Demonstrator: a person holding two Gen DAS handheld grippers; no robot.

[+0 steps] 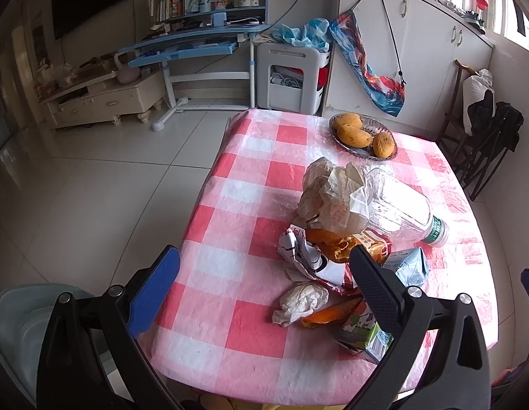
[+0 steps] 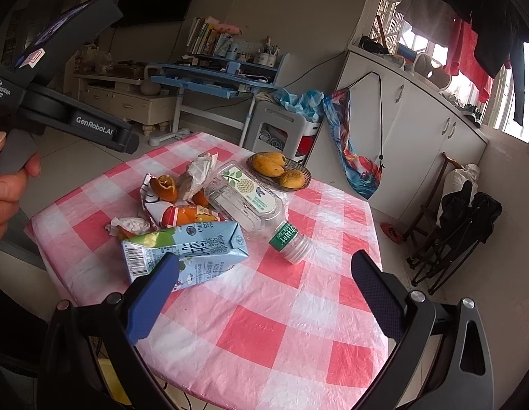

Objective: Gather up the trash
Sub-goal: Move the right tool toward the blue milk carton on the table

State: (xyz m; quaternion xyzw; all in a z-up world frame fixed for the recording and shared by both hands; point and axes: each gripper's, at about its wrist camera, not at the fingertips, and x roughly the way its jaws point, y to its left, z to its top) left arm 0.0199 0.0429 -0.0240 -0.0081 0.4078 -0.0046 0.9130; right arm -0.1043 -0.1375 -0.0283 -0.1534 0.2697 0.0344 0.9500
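A heap of trash lies on the red-and-white checked table. In it are a clear plastic bottle on its side, a crumpled paper bag, orange peel, a white tissue wad, a blue milk carton and a green carton. My left gripper hovers open over the table's near edge beside the tissue. My right gripper is open above the table, its left finger over the blue carton.
A glass dish of mangoes sits at the table's far side. A pale bin stands on the floor to the left. A person's hand holds the left gripper's body. Folding chairs stand to the right.
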